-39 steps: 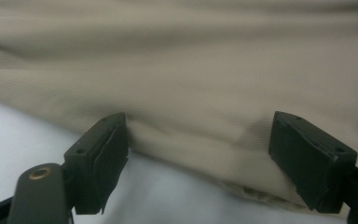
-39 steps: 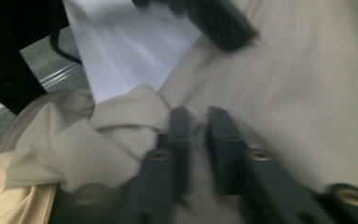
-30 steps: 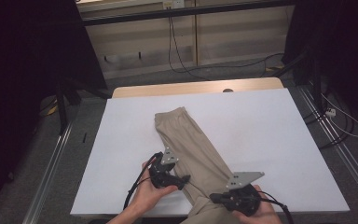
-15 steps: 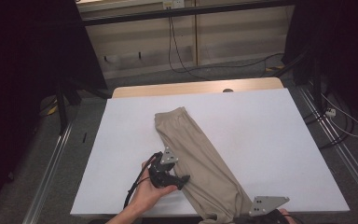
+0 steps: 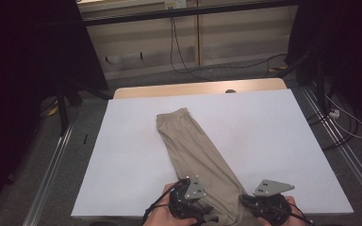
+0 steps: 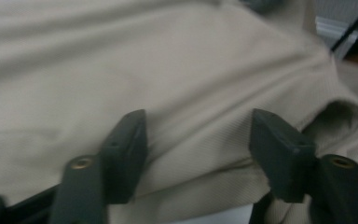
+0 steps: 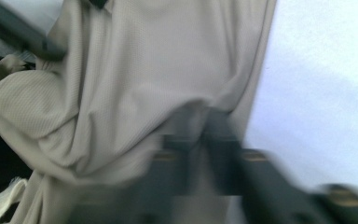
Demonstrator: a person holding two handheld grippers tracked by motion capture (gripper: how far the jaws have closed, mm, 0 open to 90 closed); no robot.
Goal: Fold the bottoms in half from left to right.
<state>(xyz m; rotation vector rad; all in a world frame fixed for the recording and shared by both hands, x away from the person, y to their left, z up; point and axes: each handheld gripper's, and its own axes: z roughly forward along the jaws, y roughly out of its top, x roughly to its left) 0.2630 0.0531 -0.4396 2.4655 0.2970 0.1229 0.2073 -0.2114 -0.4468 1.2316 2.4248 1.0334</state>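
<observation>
At the near table edge, both grippers are working the long beige knit trousers [image 5: 195, 150] lying on the white tabletop [image 5: 122, 155].
The left gripper [image 6: 196, 154] has crossed onto the cloth, jaws closing around it, unclamped; the right gripper [image 7: 200, 140] is clenching the hem.

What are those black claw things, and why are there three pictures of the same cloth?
A person sits at a white table and holds a grabbing tool in each hand. One camera looks down from above. The other two ride on the tools. On the table lie beige trousers. The right gripper is pinched shut on the trousers' edge. The left gripper has just been closing, with a fold of the cloth between its jaws, which still stand apart.
</observation>
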